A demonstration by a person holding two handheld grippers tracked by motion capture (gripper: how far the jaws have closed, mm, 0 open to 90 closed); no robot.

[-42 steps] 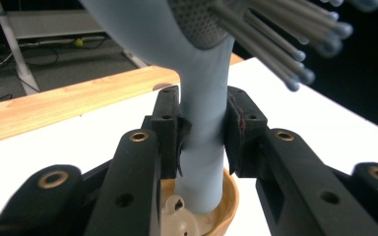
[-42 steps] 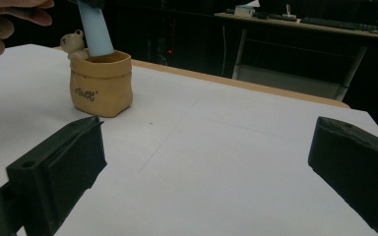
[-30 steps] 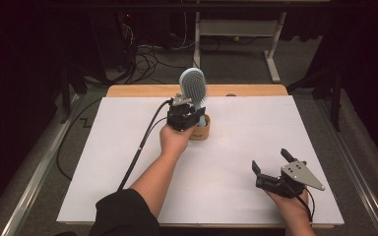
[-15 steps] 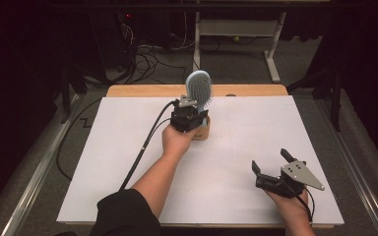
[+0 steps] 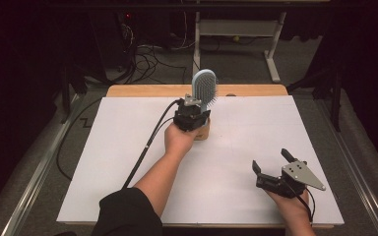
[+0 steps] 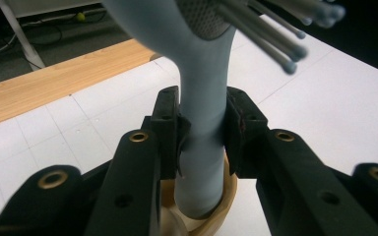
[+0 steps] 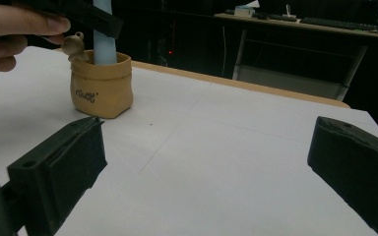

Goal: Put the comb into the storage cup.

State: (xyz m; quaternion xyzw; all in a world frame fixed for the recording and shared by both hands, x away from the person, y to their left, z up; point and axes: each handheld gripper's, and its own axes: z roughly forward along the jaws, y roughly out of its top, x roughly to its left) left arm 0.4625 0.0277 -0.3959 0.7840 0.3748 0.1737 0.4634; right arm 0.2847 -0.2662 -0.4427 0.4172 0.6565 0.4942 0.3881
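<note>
**Inspector A:** Starting with the largest item: the white counter is carrying the work, with a bare wooden strip showing along its far edge.

**Inspector B:** Next in size, the pale blue plastic hairbrush. It is standing upright, bristles facing right in the high view, with its handle end sitting inside the small tan sack-shaped holder, which is resting near the counter's far middle.

**Inspector A:** The left hand-held gripper?

**Inspector B:** It is clamping the brush handle just above the holder's rim, both pads pressing on it.

**Inspector A:** The right hand-held gripper is sitting well apart at the near right, jaws spread wide and gripping nothing.
</note>
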